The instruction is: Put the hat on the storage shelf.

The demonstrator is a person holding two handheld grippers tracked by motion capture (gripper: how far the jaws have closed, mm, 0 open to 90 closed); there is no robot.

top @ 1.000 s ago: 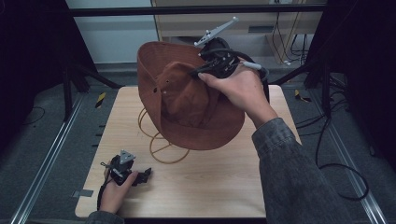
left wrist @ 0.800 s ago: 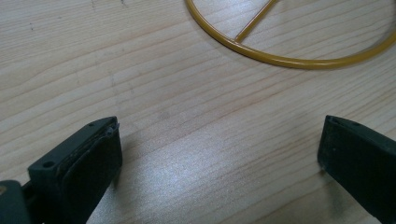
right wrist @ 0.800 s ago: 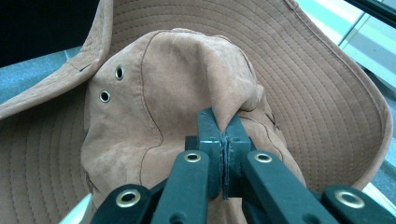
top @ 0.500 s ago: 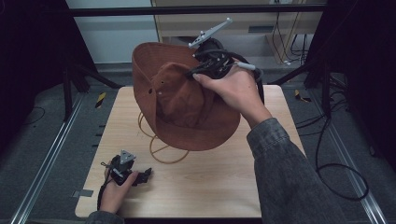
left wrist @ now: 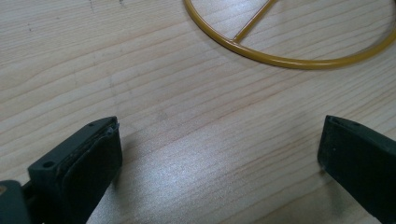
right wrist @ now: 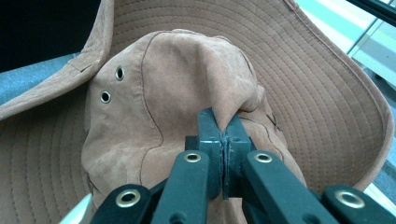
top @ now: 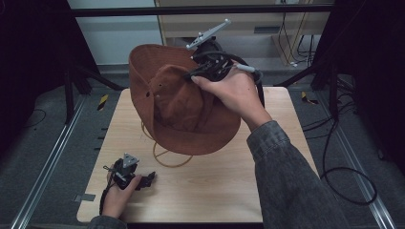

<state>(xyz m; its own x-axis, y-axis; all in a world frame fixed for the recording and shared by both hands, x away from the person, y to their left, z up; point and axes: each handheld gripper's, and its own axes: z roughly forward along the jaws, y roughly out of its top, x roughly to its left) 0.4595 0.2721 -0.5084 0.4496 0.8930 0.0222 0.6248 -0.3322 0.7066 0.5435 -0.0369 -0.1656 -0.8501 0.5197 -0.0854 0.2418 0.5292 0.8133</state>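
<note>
Hat (top: 186,107) pinched by its crown, held tilted above the yellow wire ring (top: 165,155) on the table (top: 224,186).
Soft brown cloth, probably light and floppy: the right gripper (right wrist: 224,135) is clamped on a fold of the crown, and the brim sags around it, so the crown or the stitched brim edge looks the safest hold. The left gripper (left wrist: 219,154) rests near the ring, jaws wide apart, nothing between them.
</note>
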